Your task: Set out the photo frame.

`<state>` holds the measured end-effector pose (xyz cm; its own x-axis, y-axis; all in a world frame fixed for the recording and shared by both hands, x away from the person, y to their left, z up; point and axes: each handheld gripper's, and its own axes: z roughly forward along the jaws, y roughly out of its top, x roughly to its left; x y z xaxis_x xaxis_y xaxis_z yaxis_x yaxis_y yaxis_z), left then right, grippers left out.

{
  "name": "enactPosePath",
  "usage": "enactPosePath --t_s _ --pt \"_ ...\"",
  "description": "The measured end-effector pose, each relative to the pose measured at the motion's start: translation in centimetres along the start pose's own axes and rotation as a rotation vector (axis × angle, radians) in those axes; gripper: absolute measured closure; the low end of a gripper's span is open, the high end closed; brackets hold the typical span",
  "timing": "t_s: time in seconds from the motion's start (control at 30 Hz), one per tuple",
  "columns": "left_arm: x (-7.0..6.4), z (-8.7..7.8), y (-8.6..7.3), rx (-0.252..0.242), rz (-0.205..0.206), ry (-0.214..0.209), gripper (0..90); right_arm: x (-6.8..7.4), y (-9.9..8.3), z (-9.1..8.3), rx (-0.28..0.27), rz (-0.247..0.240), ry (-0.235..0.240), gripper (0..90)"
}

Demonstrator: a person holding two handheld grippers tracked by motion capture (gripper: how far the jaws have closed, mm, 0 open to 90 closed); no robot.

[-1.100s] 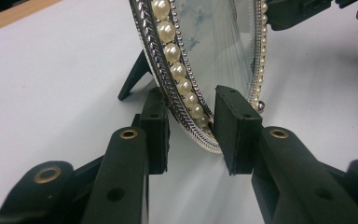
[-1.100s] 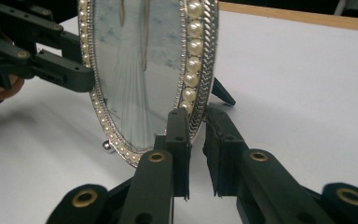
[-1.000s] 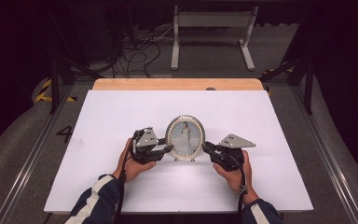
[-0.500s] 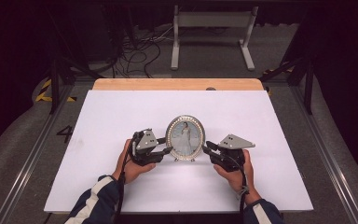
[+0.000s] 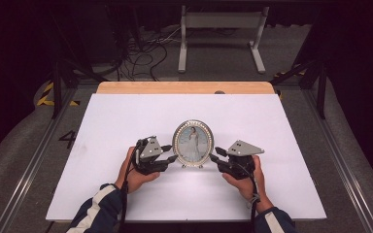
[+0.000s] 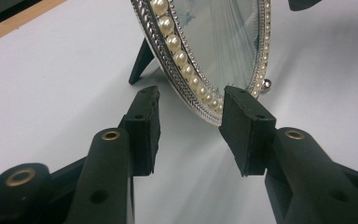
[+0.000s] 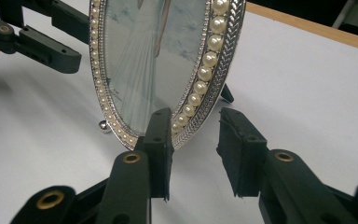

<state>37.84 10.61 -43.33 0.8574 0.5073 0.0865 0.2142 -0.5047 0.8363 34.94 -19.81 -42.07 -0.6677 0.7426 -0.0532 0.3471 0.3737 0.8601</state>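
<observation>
Not much has moved over the last second. The oval picture frame (image 5: 193,143) stands upright in the same spot near the middle of the white table (image 5: 281,126), and both hands sit about where they were, one on each side of it. If anything, the grippers have crept in a touch closer to the rim, but it's a tiny shift.

The left gripper (image 5: 173,153) has its jaws apart. In the left gripper view, the frame's pearl-lined edge (image 6: 186,65) runs down right into the gap between the two pads (image 6: 242,126), with one pad in front of the glass and the other behind, near the back stand (image 6: 141,63). The right gripper (image 5: 215,155) is the same story from the other side: jaws apart, straddling the lower rim (image 7: 200,100), one pad overlapping the pearls.

Neither looks closed on the frame yet; I can't tell whether any pad is actually touching it.

So my read is that the approach is basically done and the grab is what's left. Both sides look lined up for a two-handed pinch on the rim. The frame is leaning on that thin stand, so squeezing unevenly could tip it.
</observation>
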Motion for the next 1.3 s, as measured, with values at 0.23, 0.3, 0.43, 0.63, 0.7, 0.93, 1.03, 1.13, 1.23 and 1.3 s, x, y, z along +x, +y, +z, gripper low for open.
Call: enactPosePath --t_s 0.23,0.3,0.43,0.63,0.7,0.93,1.03,1.13,1.23,1.3 --pt "0.0 -0.5 -0.3 0.002 0.009 0.005 49.7 0.0 -0.1 0.0 0.008 -0.015 0.006 55.1" --pt "0.0 -0.6 -0.4 0.004 0.006 0.01 45.5 0.1 -0.1 0.0 0.015 -0.022 0.007 50.8" --pt "-0.1 -0.8 -0.4 0.01 -0.002 0.025 33.1 0.2 0.0 0.2 0.034 -0.032 -0.004 39.0" --pt "-0.3 -0.9 -0.5 0.007 -0.007 0.041 18.5 -0.2 -0.3 -0.1 0.057 -0.054 -0.006 26.9" --pt "-0.5 -1.0 -0.6 0.007 0.001 0.043 15.2 -0.3 -0.5 -0.3 0.066 -0.05 -0.023 22.4" --pt "-0.3 -1.7 -1.2 0.005 -0.016 0.023 8.7 -0.9 -1.1 -0.8 0.071 -0.061 -0.022 13.6" --pt "-0.1 -2.1 -1.4 -0.004 -0.02 0.018 7.0 -1.1 -1.4 -1.3 0.049 -0.041 0.002 10.7" --pt "-0.1 -2.3 -1.6 0.002 -0.022 0.016 6.5 -1.2 -1.7 -1.4 0.058 -0.051 0.004 9.3" --pt "-0.3 -2.4 -1.9 0.019 -0.001 0.011 5.4 -1.3 -1.9 -1.4 0.065 -0.055 -0.001 7.1" --pt "-0.3 -2.4 -2.0 0.025 0.011 0.006 5.1 -1.4 -2.0 -1.5 0.071 -0.061 -0.009 6.7"
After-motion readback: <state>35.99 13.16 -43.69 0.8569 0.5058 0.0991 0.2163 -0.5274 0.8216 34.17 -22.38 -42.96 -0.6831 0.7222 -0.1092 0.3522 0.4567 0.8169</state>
